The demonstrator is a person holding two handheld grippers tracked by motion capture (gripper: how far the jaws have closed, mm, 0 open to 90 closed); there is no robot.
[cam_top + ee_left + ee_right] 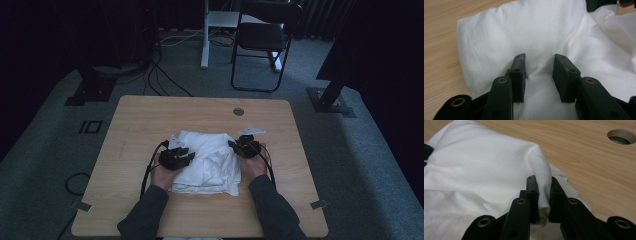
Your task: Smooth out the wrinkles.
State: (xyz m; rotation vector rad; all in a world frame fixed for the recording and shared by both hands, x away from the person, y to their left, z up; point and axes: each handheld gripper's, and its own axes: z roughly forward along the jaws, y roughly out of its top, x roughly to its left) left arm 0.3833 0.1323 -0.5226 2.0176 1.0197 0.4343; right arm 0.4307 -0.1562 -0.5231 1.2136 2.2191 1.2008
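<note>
Right tongs (543,202) pinch a fold of the cloth (207,160) at its right edge; left tongs (539,77) (spread) straddle the left side, pressing down.

This is looking like a lab or recording studio rather than a home. A small wooden surface (150,112) with a cable hole (238,111) is standing alone on grey carpet (50,145), with tape marks (91,126) lying on the floor. Black curtains (45,35) are closing off the sides, metal stand bases (330,100) are flanking the surface, cables (160,80) are trailing behind, and a folding chair (262,42) is waiting beside a white desk leg (204,35).
</note>
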